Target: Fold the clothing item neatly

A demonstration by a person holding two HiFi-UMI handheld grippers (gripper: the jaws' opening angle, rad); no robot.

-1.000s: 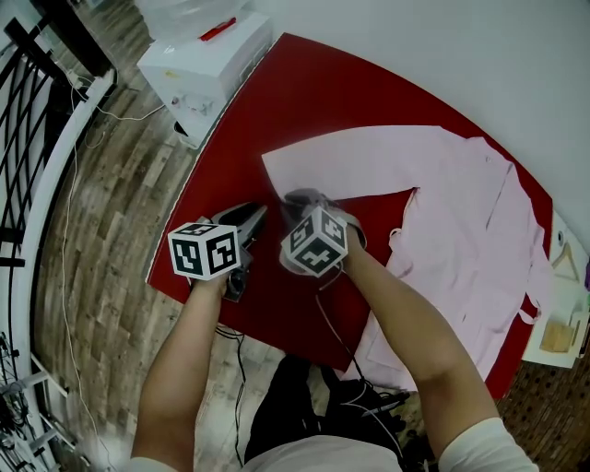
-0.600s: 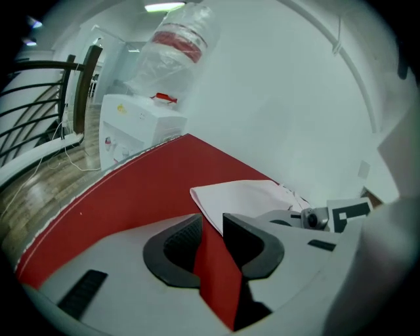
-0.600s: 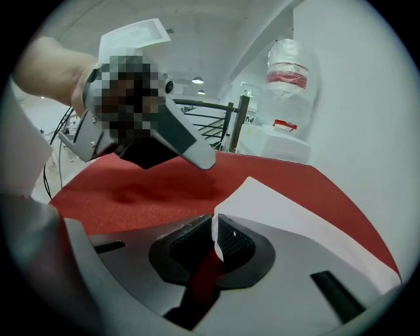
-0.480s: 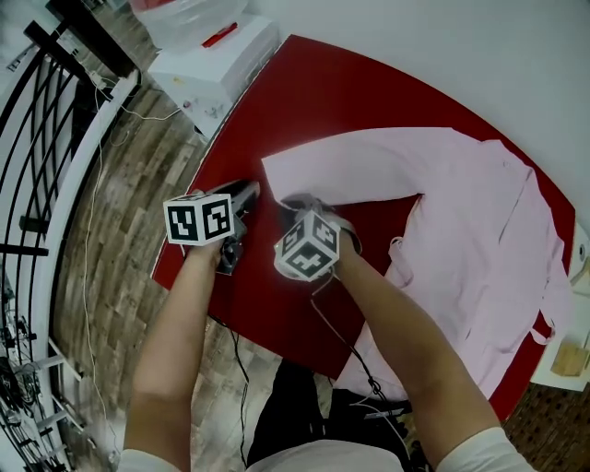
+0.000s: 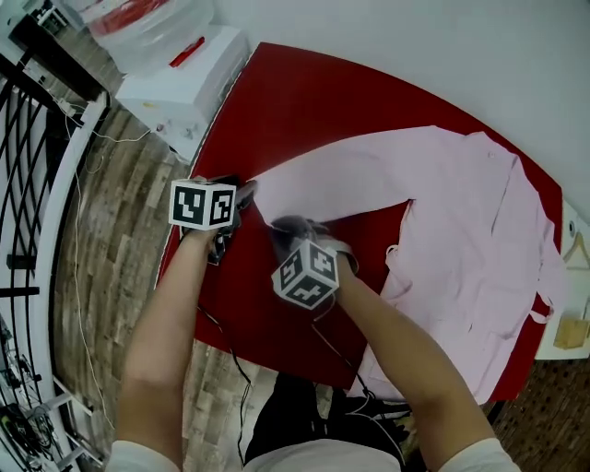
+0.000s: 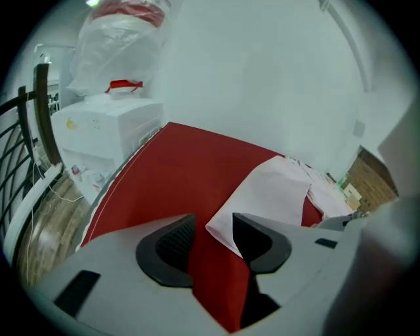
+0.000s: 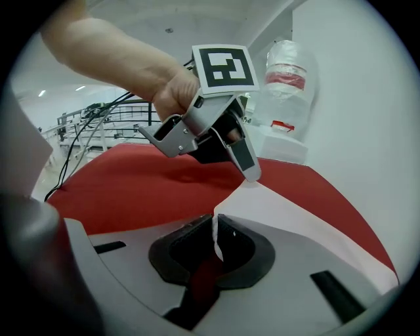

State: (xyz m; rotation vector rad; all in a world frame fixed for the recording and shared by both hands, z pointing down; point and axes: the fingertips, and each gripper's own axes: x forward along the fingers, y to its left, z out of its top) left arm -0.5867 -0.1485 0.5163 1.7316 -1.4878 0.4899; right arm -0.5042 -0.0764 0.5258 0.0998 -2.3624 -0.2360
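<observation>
The pink garment point(image 5: 470, 221) lies spread flat on the red table point(image 5: 295, 92). Its body is toward the table's right end, and one sleeve point(image 5: 350, 171) stretches toward the table's left edge.

Your right gripper point(image 7: 214, 233) has just closed down on the edge of the cuff point(image 5: 272, 189) and is pinched shut on it. I judge that this grip lifts the hem so the other tool can catch it.

Your left gripper point(image 6: 215, 237) has just been opening. Its jaws stand apart with the cuff's corner between them, not yet pressed. You seem to be setting up a two-point hold to carry the sleeve over the body.

Off the table's left corner stands a white box point(image 5: 180, 88) with its lid shut, so its contents are unseen. A red item point(image 5: 187, 51) lies on top of it. Beyond it, a clear bag point(image 5: 138, 23) holds something red.
</observation>
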